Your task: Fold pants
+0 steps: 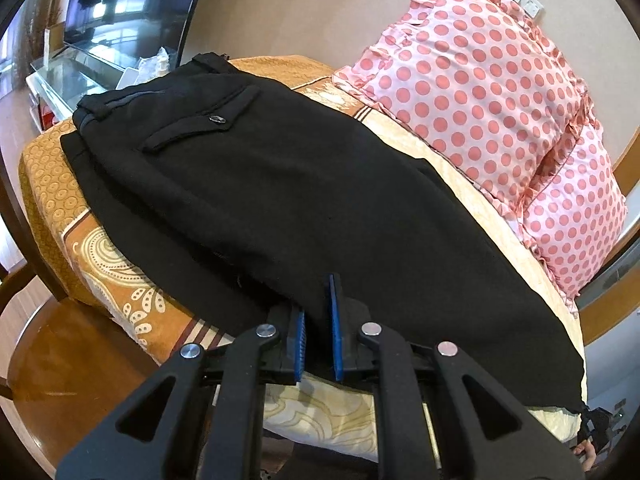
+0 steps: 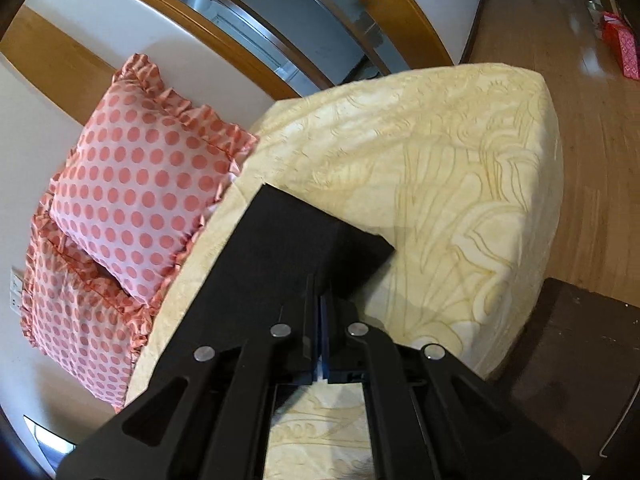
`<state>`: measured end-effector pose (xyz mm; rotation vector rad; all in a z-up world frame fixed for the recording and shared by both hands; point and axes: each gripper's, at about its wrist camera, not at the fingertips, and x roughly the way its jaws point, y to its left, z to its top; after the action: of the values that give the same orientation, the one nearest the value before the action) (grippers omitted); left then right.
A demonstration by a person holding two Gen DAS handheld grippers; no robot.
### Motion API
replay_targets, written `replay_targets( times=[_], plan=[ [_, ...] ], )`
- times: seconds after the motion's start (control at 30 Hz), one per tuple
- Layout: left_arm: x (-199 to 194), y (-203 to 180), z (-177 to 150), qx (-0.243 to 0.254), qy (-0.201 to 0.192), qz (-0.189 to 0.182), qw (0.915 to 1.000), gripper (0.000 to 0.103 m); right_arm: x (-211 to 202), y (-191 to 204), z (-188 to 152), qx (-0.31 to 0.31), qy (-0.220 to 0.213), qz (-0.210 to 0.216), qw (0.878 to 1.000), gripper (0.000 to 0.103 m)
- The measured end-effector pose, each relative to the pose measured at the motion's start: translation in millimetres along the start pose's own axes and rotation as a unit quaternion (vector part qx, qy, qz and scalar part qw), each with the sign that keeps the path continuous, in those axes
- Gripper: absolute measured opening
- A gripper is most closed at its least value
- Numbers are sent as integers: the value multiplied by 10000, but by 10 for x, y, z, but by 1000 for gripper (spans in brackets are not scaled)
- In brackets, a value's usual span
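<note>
Black pants [image 1: 280,184] lie lengthwise on the bed, one leg over the other, waistband and a buttoned back pocket [image 1: 200,128] at the far left end. My left gripper [image 1: 318,320] straddles the near edge of the pants at about mid-length, its blue pads a little apart with black cloth between them. In the right wrist view the leg end of the pants [image 2: 296,240] rests on the cream bedspread. My right gripper [image 2: 320,320] is shut on the near edge of the leg hem.
Two pink polka-dot pillows [image 1: 480,92] lean on the wall behind the pants, also in the right wrist view [image 2: 136,188]. The bedspread [image 2: 440,168] ends at a corner above wooden floor [image 2: 592,120]. A dark nightstand [image 2: 580,352] stands at the right. A glass-topped cabinet [image 1: 80,68] is beyond the bed's far end.
</note>
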<state>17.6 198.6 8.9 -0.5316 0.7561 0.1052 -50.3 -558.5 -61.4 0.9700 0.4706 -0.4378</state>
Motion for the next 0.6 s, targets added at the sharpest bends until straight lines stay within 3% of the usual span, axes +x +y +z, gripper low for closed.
replay_targets(
  times=[0.03, 0.07, 0.1, 0.17, 0.37, 0.43, 0.5, 0.6],
  plan=[
    [-1, 11, -4, 24, 21, -19, 10000, 10, -28, 2, -5, 29, -23, -57, 10000, 10],
    [-13, 21, -5, 63, 46, -63, 9999, 10, -96, -3, -5, 63, -105, -112, 9999, 25],
    [-27, 31, -5, 83, 69, -83, 9999, 12, -146, -4, -3, 76, -192, -133, 9997, 50],
    [-87, 65, -20, 117, 85, -169, 9998, 14, -251, -7, 19, 39, -414, -136, 9990, 60],
    [-301, 110, -89, 258, -54, -202, 9994, 19, -97, -30, 78, 124, -222, -197, 9995, 52],
    [-388, 143, -88, 223, -205, -6, 9995, 31, -78, 10, 60, 11, -305, -250, 9992, 51],
    [-520, 214, -60, 141, -598, 501, 9969, 58, -35, 54, 22, -61, -190, -148, 9997, 42],
    [-665, 270, 11, 52, -1079, 565, 9925, 63, 21, 128, -36, -200, -156, -76, 9996, 34]
  ],
)
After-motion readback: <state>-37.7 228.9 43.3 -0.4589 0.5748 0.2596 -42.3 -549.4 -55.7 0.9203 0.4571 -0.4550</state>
